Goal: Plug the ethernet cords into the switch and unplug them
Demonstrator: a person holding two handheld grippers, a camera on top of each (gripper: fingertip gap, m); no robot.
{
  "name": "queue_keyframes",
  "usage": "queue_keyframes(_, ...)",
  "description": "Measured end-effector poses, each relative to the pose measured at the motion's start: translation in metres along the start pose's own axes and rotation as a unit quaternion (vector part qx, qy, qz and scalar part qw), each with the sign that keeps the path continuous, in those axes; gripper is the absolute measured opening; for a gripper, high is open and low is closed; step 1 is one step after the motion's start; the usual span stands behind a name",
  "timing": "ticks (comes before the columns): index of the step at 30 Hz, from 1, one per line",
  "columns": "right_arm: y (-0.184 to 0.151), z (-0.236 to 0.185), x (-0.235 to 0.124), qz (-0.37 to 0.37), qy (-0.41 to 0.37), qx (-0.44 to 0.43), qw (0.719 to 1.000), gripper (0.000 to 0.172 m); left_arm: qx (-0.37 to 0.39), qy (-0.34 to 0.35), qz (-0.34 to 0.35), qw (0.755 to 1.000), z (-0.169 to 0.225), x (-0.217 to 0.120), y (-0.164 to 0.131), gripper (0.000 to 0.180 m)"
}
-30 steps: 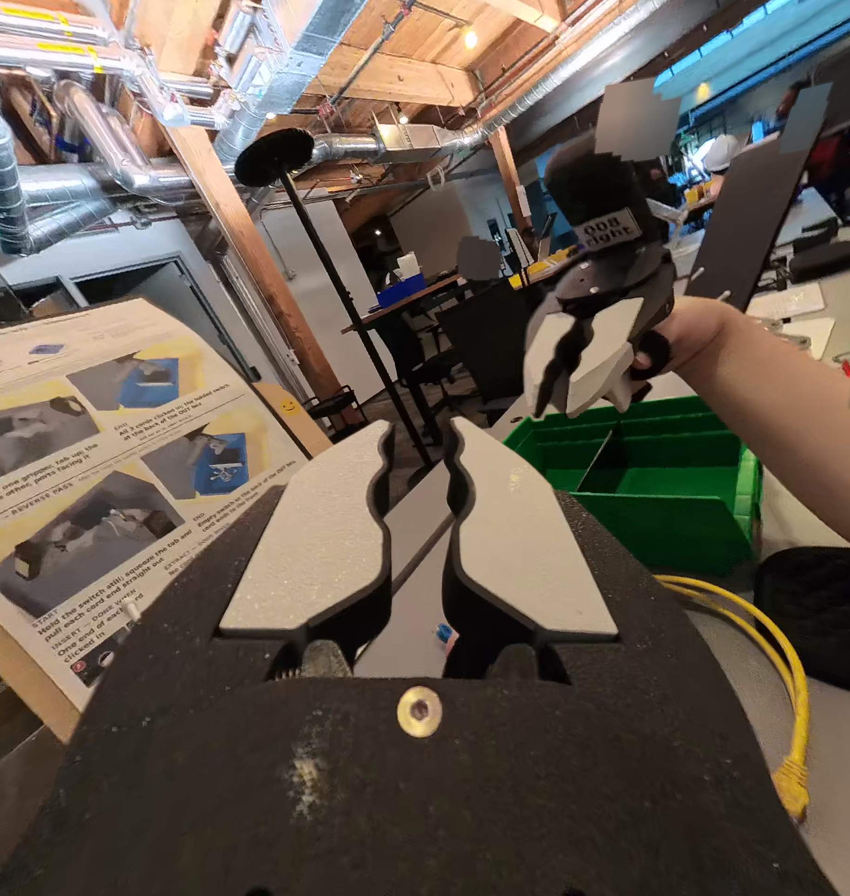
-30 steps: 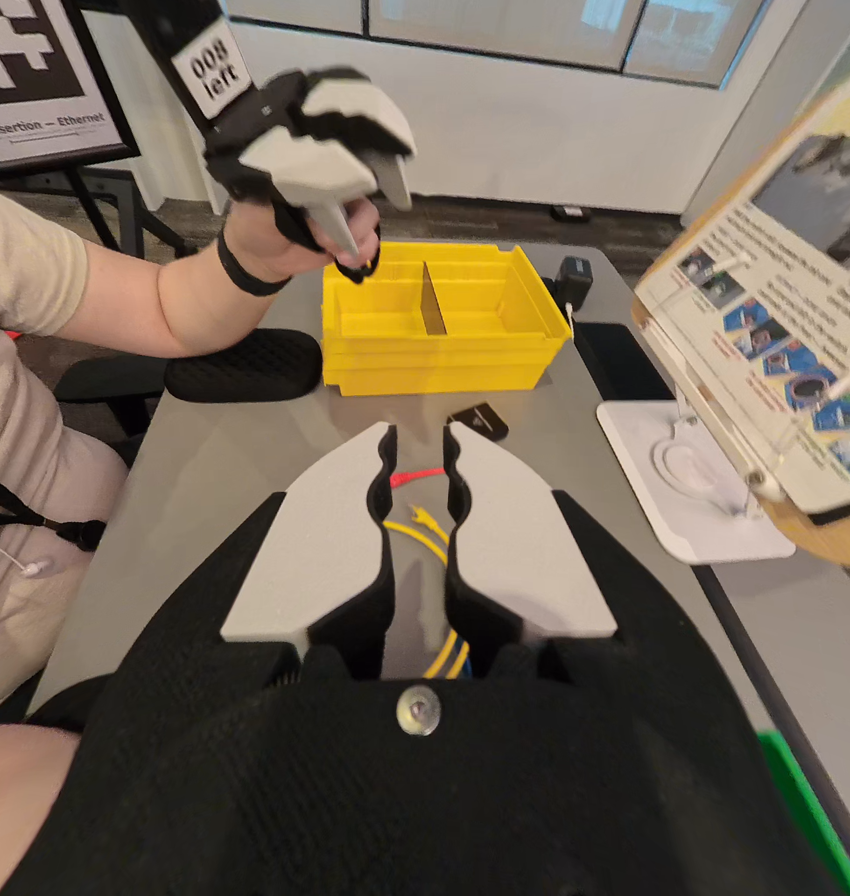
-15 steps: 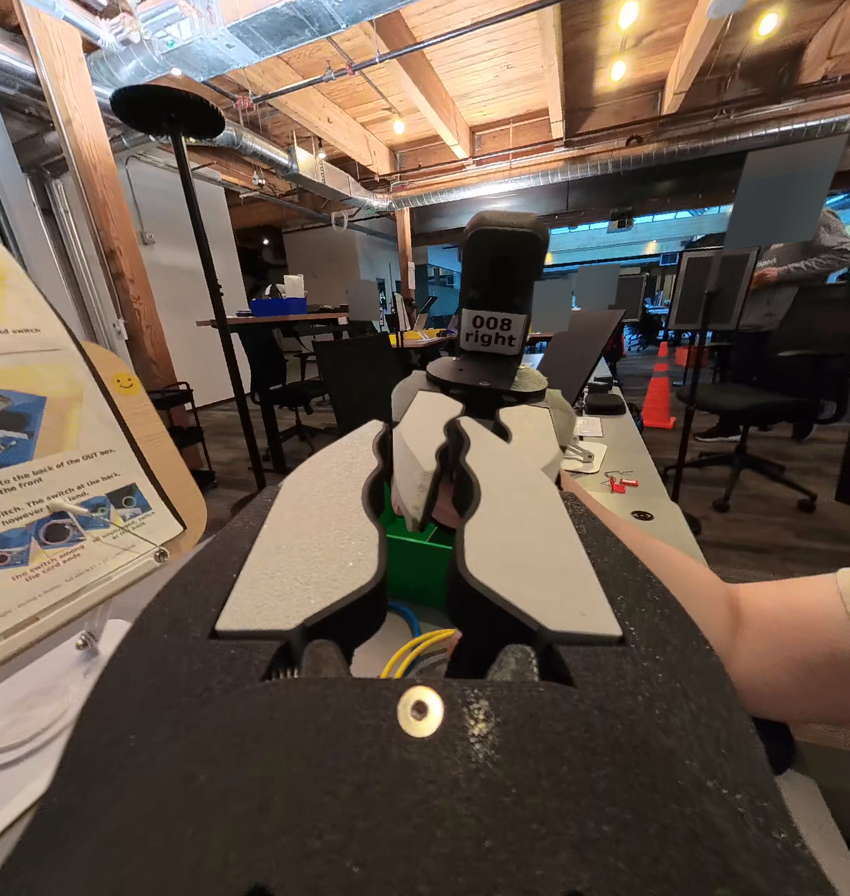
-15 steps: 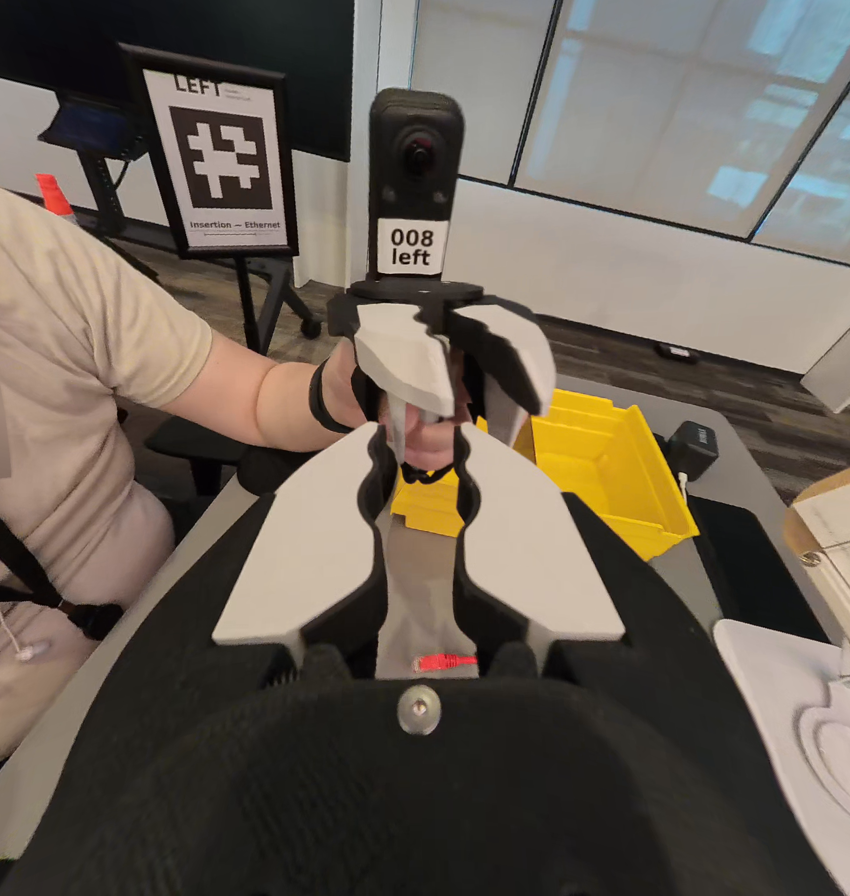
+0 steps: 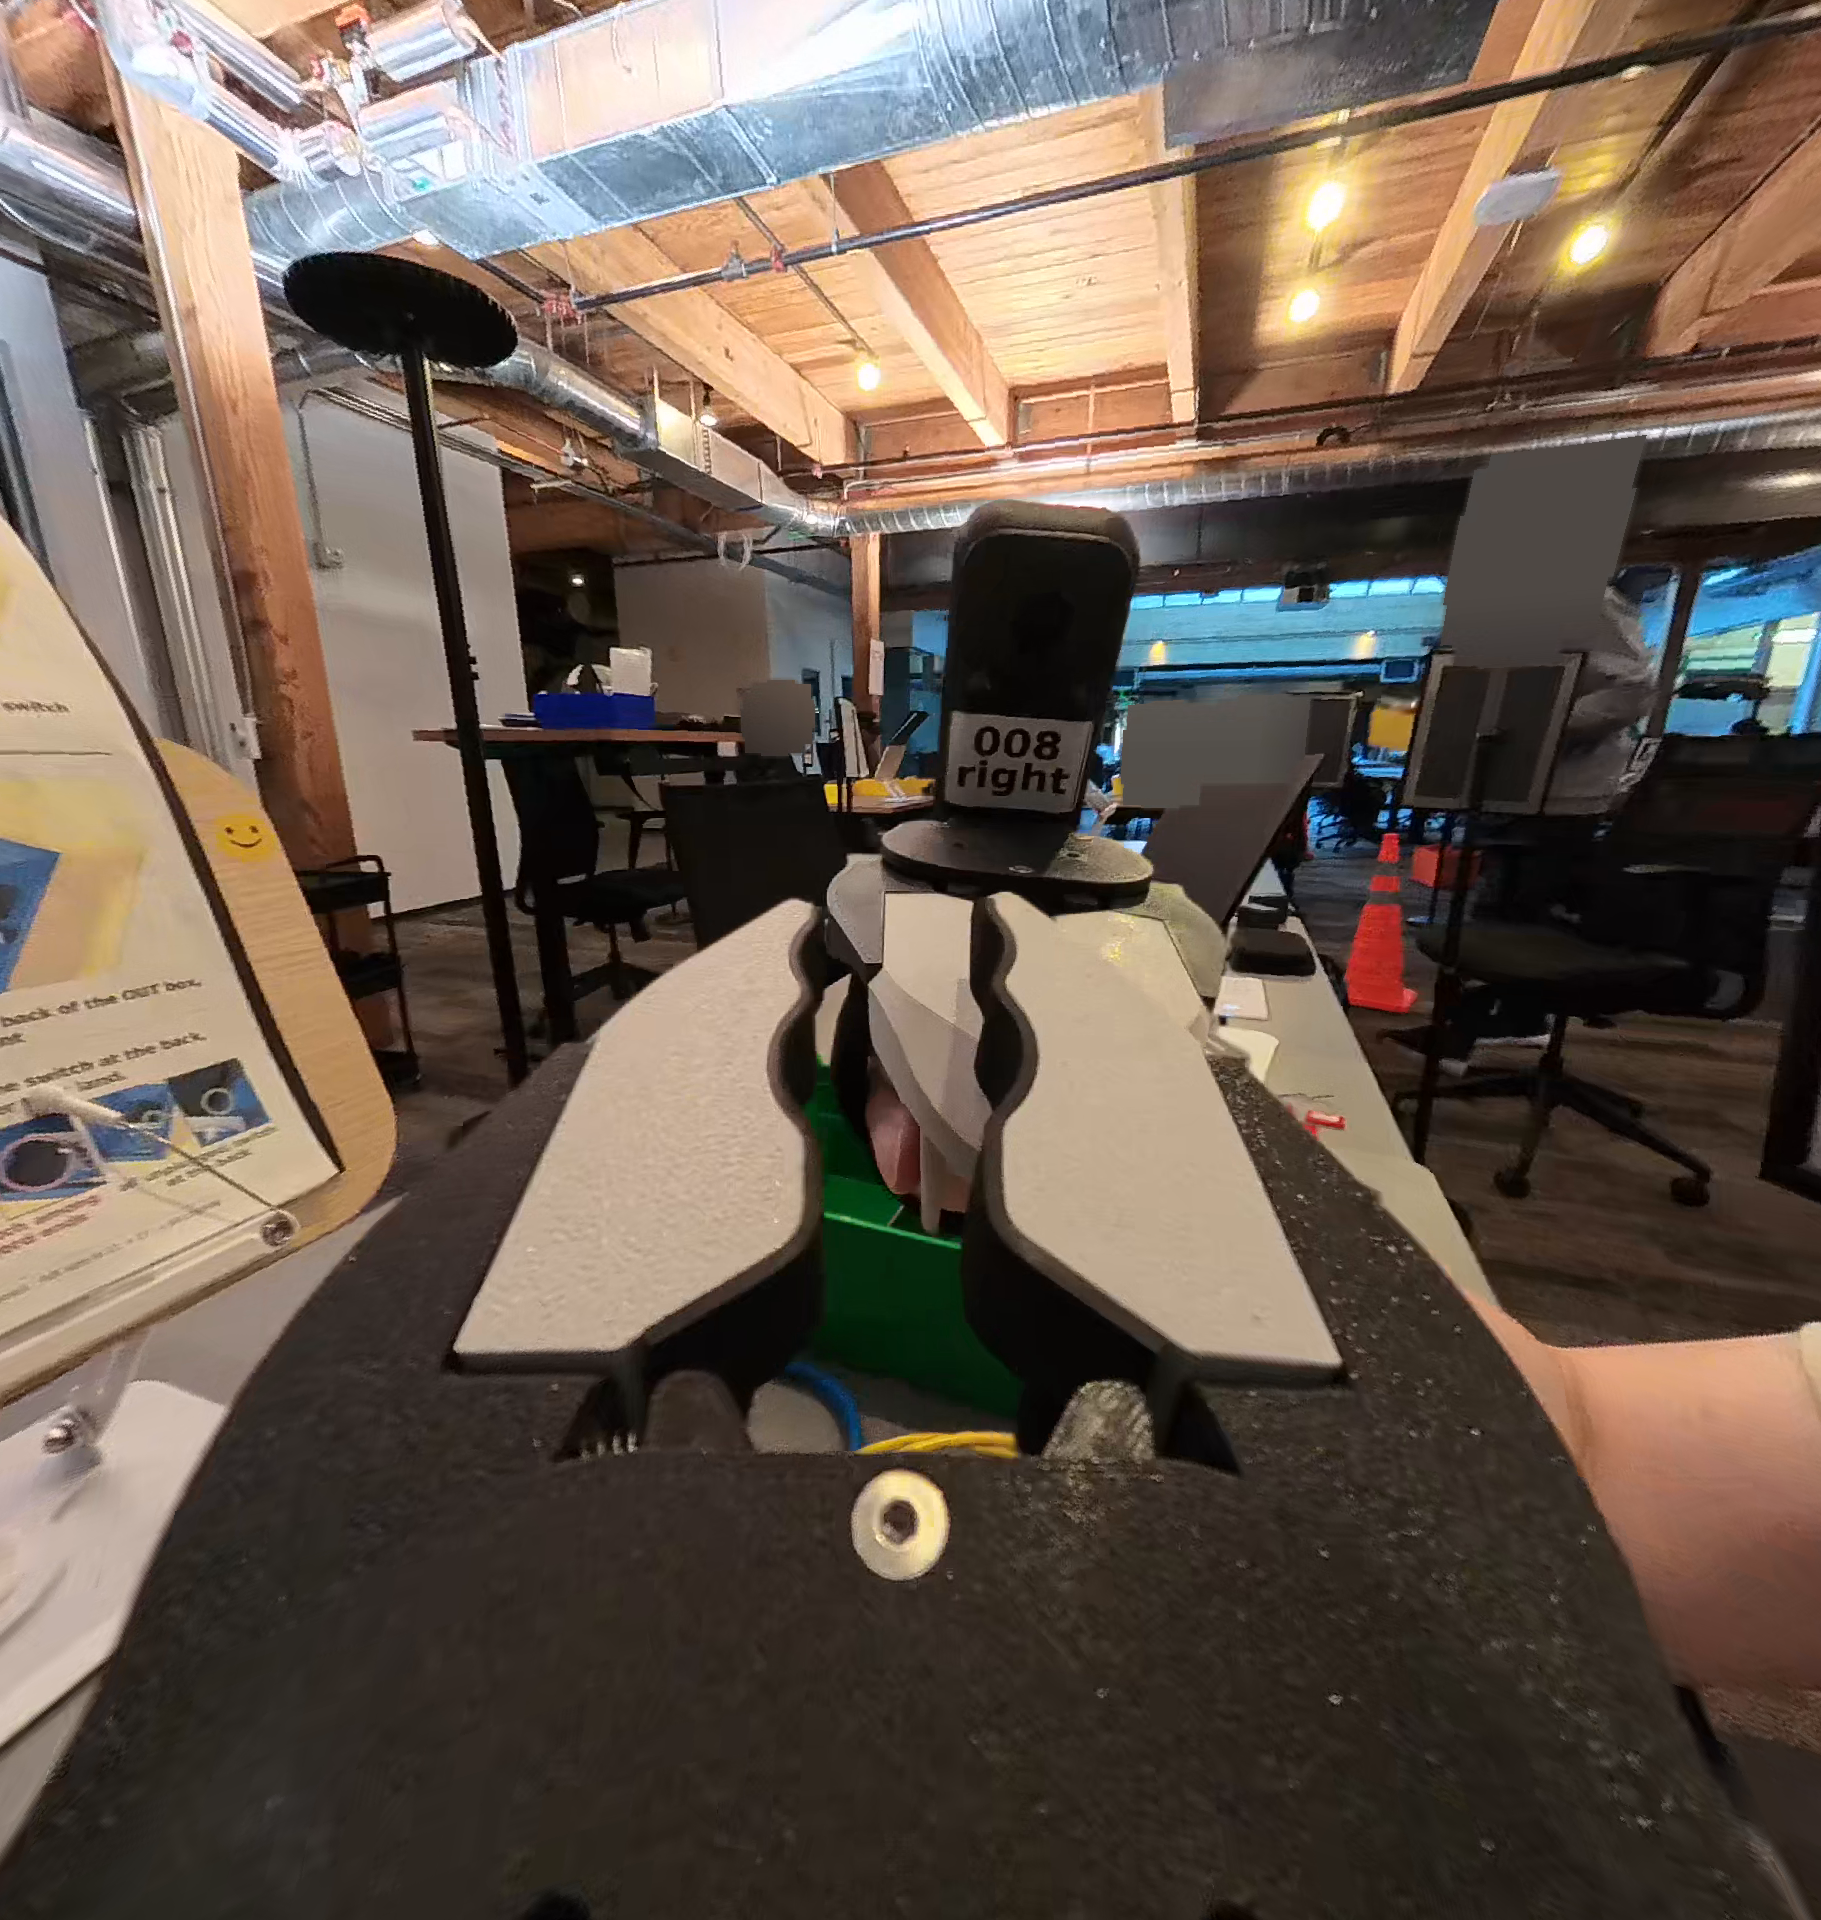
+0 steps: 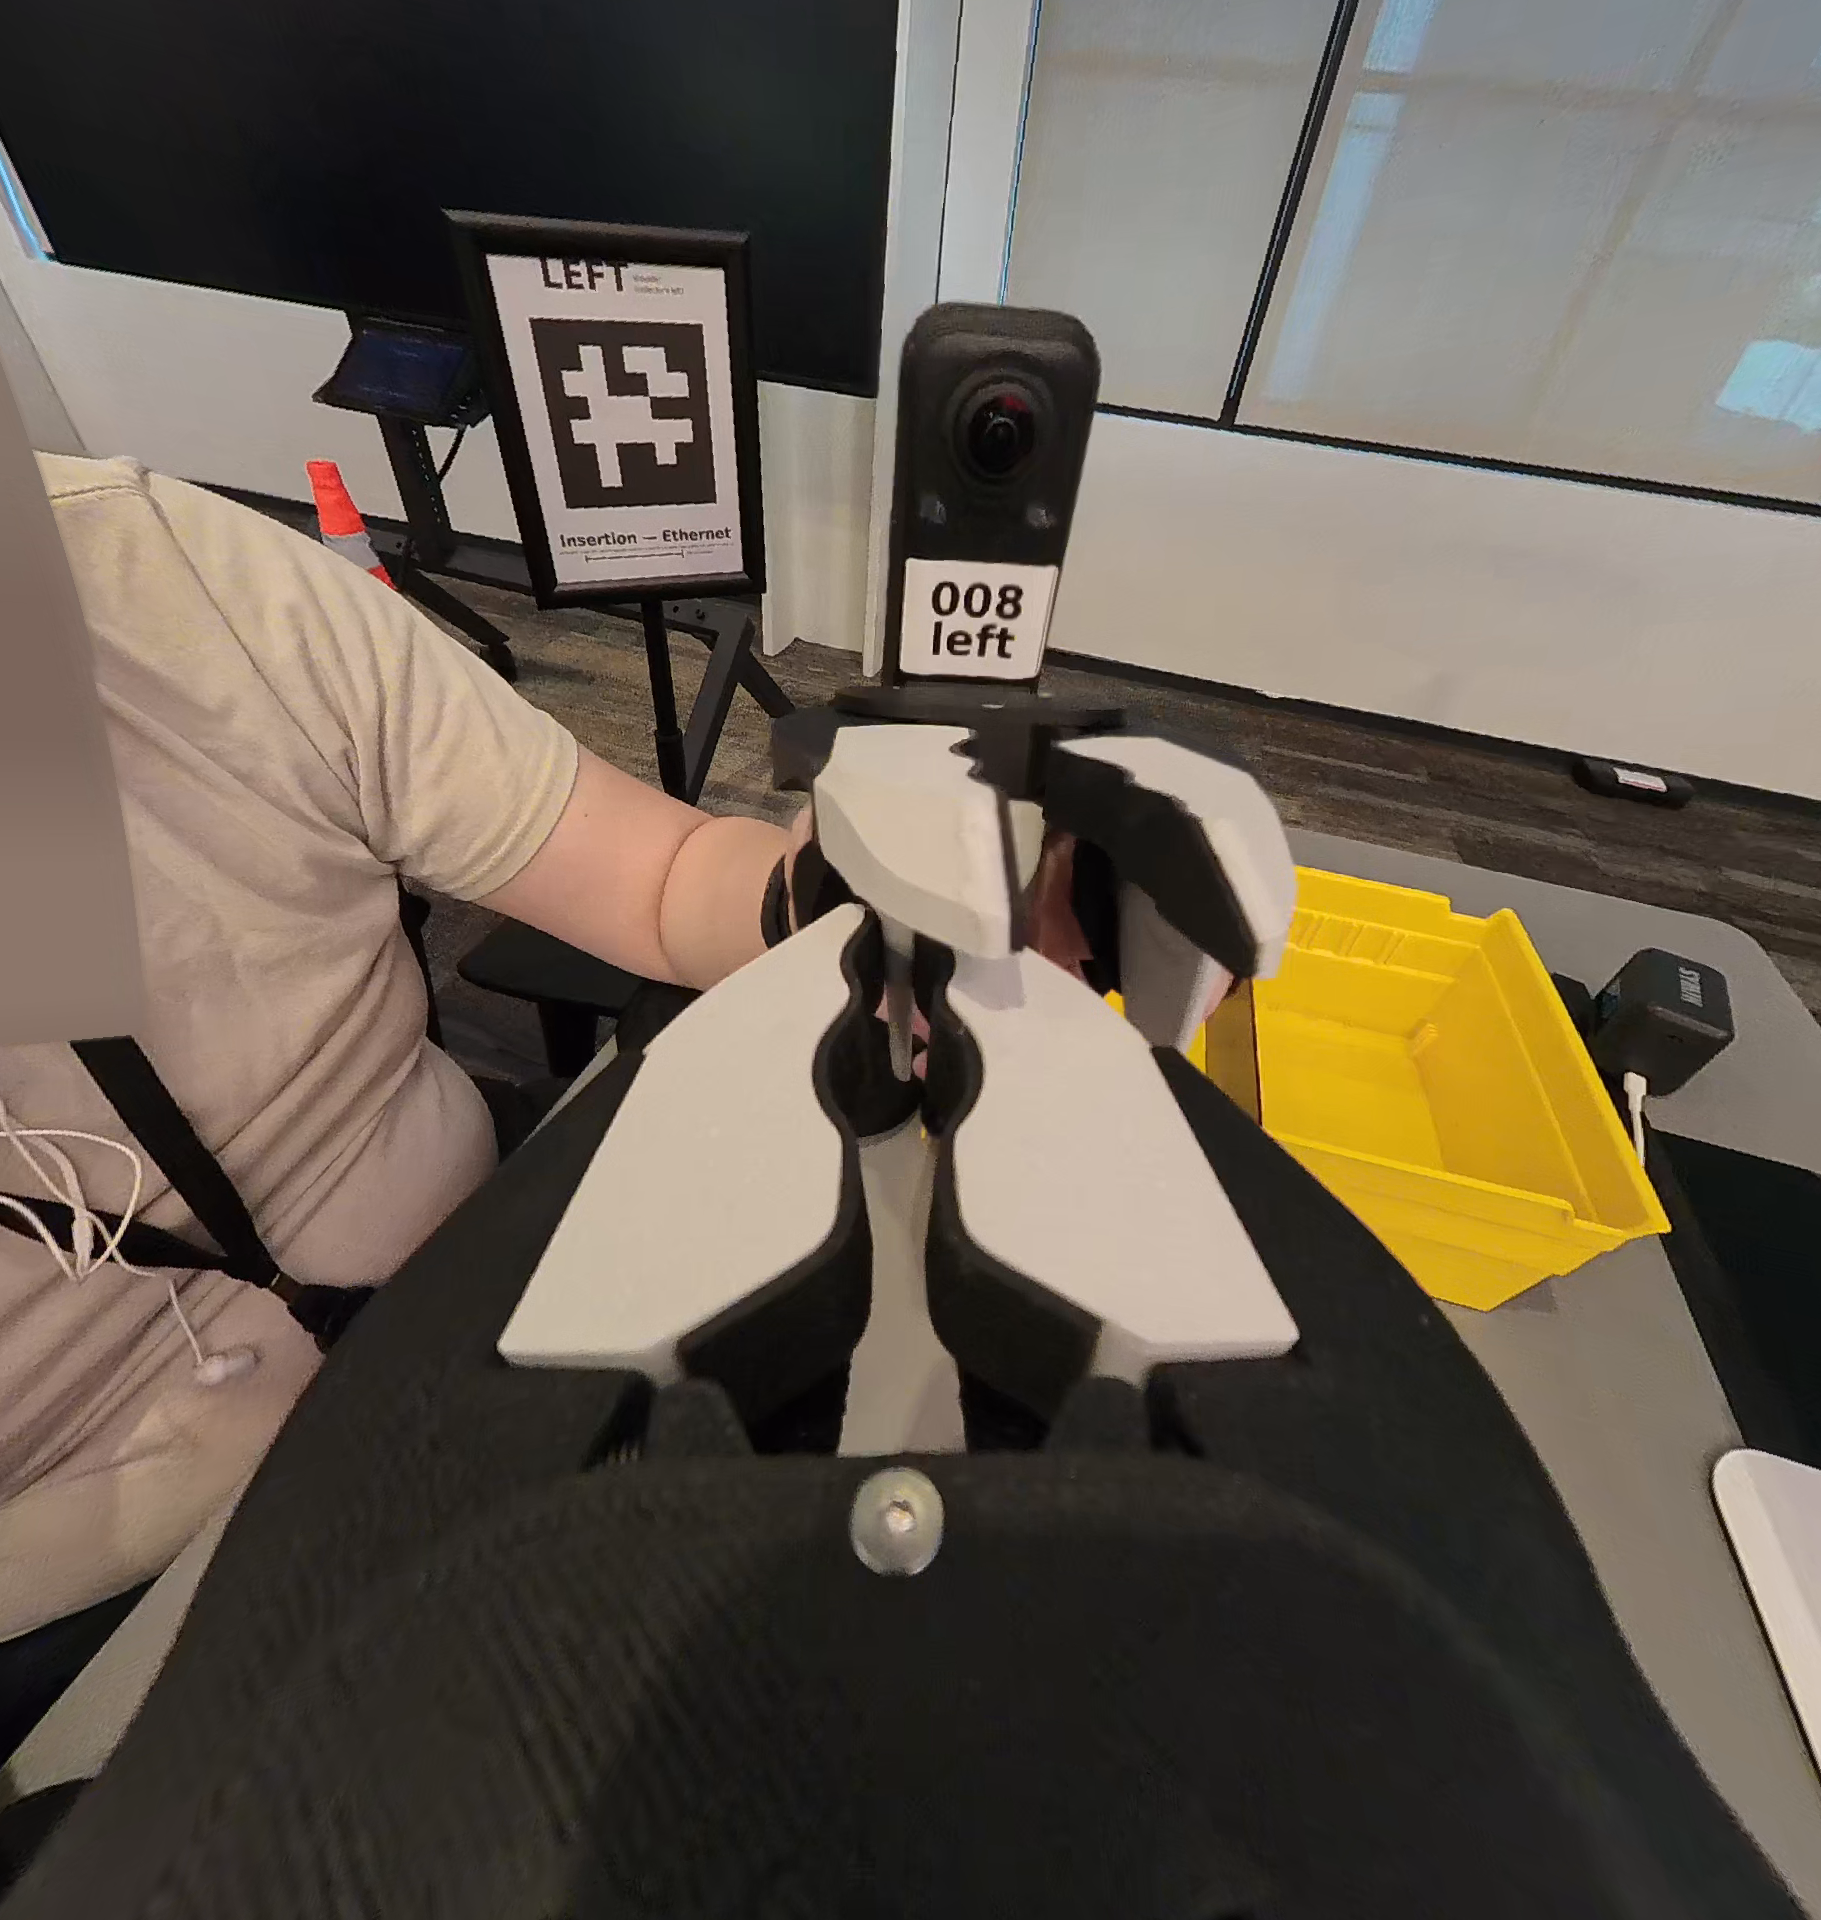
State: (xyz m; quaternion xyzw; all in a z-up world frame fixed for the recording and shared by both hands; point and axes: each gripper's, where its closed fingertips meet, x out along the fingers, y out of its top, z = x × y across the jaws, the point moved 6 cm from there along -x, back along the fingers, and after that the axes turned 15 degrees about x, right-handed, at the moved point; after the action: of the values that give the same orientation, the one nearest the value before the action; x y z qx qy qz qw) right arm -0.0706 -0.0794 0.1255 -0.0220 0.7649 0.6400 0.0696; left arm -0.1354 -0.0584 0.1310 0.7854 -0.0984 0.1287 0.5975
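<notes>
Both grippers are raised above the table and face each other, tip to tip. My left gripper is open with nothing between its fingers; it also shows in the right wrist view, tilted down. My right gripper has its fingers nearly together, with only a thin slit left and no cord in them; it also shows in the left wrist view. A blue cord and a yellow cord lie on the table below my left gripper. The switch is not in view.
A green bin stands behind the cords. A yellow bin and a black power adapter are at the right. An instruction board leans at the left. The person sits at the left, and a framed sign stands behind. My right fingertips sit around 6 cm from my left ones.
Both grippers rose from the table and turned to face each other closely. The left fingers opened a little wider. The right fingers opened, then closed almost fully on nothing.
</notes>
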Motion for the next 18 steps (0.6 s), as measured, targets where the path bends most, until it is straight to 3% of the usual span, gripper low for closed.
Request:
queue_keyframes(3,-0.003,0.005,-0.006,-0.003,-0.001,0.017,1.000,0.006,-0.040,0.008,-0.005,0.999,-0.003,0.005,-0.007,0.025)
queue_keyframes(8,-0.008,0.005,0.004,-0.016,-0.019,-0.022,0.999,0.006,-0.021,-0.031,0.051,0.998,0.000,-0.005,-0.012,0.014)
queue_keyframes(11,-0.009,0.007,0.005,-0.012,-0.032,-0.032,0.999,0.007,-0.024,-0.054,0.049,0.997,0.000,-0.005,-0.014,0.009)
queue_keyframes(15,-0.008,0.001,-0.004,-0.020,-0.069,-0.071,0.995,0.024,-0.033,-0.069,0.051,0.996,-0.003,-0.011,-0.007,0.000)
queue_keyframes(18,-0.004,-0.006,-0.023,-0.020,-0.100,-0.091,0.991,0.024,-0.039,-0.068,0.048,0.996,-0.012,-0.019,0.000,0.000)
